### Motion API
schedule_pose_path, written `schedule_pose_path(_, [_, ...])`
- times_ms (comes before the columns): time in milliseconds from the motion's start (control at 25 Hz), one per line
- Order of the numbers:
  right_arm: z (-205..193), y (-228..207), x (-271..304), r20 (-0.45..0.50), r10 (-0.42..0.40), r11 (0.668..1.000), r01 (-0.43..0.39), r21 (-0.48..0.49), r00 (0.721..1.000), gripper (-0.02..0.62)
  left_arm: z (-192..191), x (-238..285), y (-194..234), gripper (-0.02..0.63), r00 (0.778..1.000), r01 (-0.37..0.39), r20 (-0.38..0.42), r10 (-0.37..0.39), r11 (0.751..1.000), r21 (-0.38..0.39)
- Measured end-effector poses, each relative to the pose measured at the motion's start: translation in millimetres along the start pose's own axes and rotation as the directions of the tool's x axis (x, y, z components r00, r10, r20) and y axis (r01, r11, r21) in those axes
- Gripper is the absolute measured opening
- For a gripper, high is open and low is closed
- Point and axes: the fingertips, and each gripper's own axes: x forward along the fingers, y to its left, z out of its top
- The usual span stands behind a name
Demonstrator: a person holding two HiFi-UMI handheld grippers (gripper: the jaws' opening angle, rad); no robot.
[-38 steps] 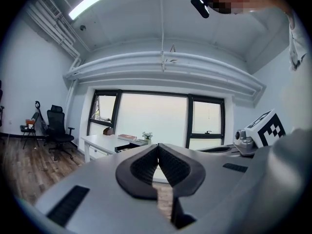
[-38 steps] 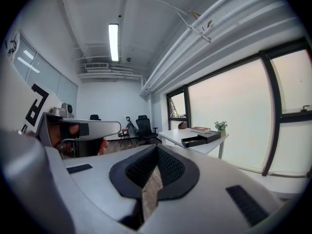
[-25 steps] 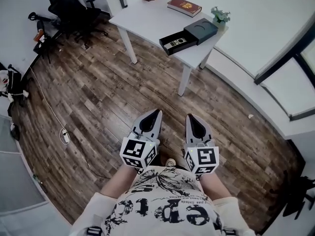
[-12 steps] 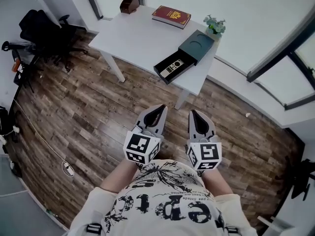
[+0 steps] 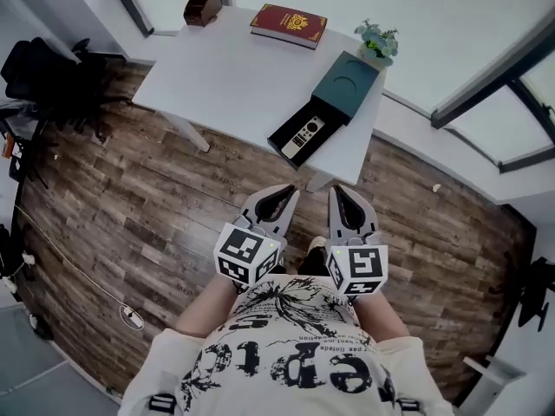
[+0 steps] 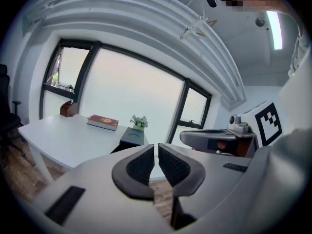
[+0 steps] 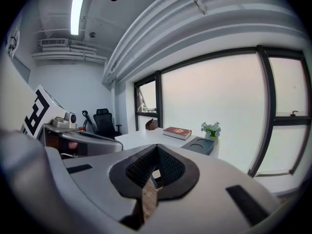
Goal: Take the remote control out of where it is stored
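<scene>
One remote control (image 5: 305, 134) lies lengthwise in the one open tray (image 5: 324, 113) (slanting toward the table's (image 5: 217, 76) near edge), while the left gripper (image 5: 281, 192) and right gripper (image 5: 339, 194) are both clenched empty.

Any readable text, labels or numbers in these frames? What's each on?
"ept": large black letters on the person's shirt, partial; smaller print beside them unreadable.
Red book: gold cover lettering too small to read.
Remote control: button marks too small to read.
Marker cubes: square patterns only, no words.
</scene>
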Motion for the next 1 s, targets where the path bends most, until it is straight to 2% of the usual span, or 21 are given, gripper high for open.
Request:
schedule_pose_path(120, [1.4, -23.0, 29.2, -0.002, 0.0, 1.0, 0.0, -0.001, 1.0, -0.002, -6.3, 30.3, 16.8, 0.009, 0.999, -0.006, -0.043, 0.006, 1.0, -0.011])
schedule_pose_path(280, [16.6, -53.3, 72.3, 0.012, 0.038, 0.999, -0.038, 0.011, 0.999, -0.002, 5.9, 70.0, 47.1, 0.011, 0.996, -0.068, -0.058, 0.066, 0.997, -0.029])
schedule_pose_path(480, [29.9, -89.7, 122.6, 0.002, 0.082, 0.997, -0.082, 0.008, 0.997, -0.002, 26.2, 118.6, 87.3, 0.011, 0.986, -0.143, -0.09, 0.141, 0.99, -0.01])
schedule_pose_path(600, [24.2, -110.4, 146.0, -0.021, 0.098, 0.995, -0.097, 0.027, 0.995, -0.002, 22.6, 144.3, 107.4, 0.061, 0.976, -0.187, -0.121, 0.181, 0.982, -0.04])
schedule_pose_path(760, [4.1, -128.5, 164.5, -0.081, 0.13, 0.989, -0.124, 0.078, 0.988, -0.002, -0.7, 173.0, 122.1, 0.129, 0.957, -0.216, -0.207, 0.202, 0.975, -0.046])
schedule_pose_path(880, [-4.9, -136.0, 174.8, -0.114, 0.145, 0.985, -0.132, 0.109, 0.983, -0.002, -23.6, 189.9, 130.1, 0.162, 0.938, -0.212, -0.284, 0.197, 0.977, -0.024])
schedule_pose_path(1000, [-12.5, -139.4, 183.9, -0.142, 0.133, 0.987, -0.117, 0.114, 0.981, -0.002, -50.2, 201.0, 134.6, 0.212, 0.908, -0.179, -0.379, 0.175, 0.984, 0.025])
